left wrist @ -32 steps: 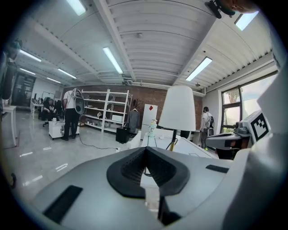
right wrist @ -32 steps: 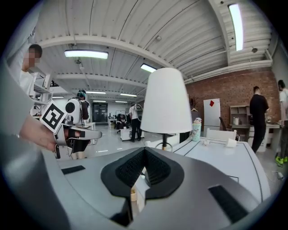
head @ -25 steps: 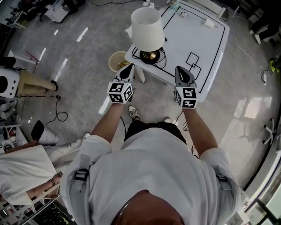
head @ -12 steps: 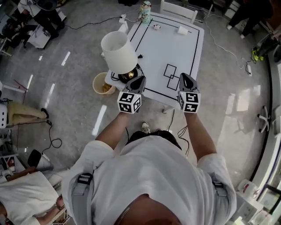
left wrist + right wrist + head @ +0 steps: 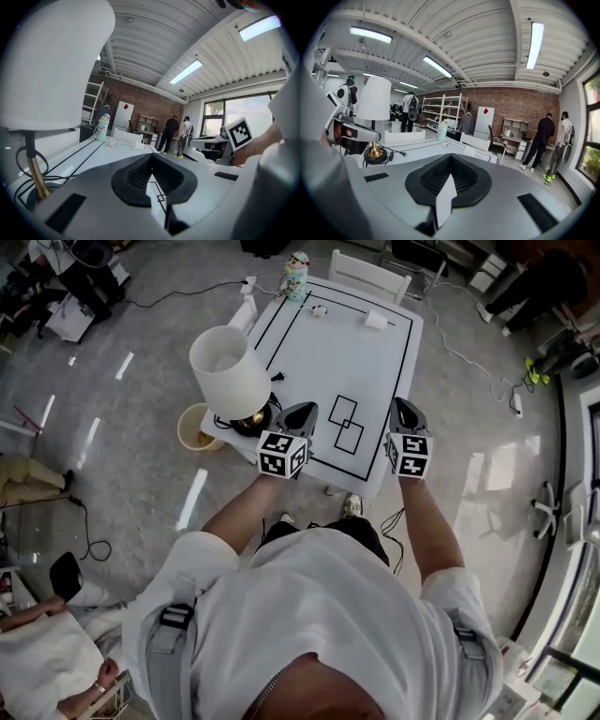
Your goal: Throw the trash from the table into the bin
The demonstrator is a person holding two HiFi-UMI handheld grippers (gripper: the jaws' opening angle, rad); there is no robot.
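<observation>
The white square table with black lines [image 5: 361,367] is faced from its near edge, and nothing has yet been cleared from it. A lamp with a tall white shade and brass base [image 5: 230,367] is seen on the table's near left corner. The round beige bin [image 5: 185,432] is found on the floor just beside that corner, with something brownish already inside.

The left gripper [image 5: 304,409] is held over the table's near edge, next to the lamp base; its jaws are pressed together with nothing between them. The right gripper [image 5: 406,406] is held over the near right edge, jaws likewise closed and empty.

The trash is spotted at the table's far edge: a small white folded scrap [image 5: 376,321] and a smaller crumpled piece [image 5: 320,309], both untouched. A pale patterned bottle [image 5: 297,265] is noted at the far left corner; whether it counts as trash cannot be told.

Every pick and drop is judged still to be done.
</observation>
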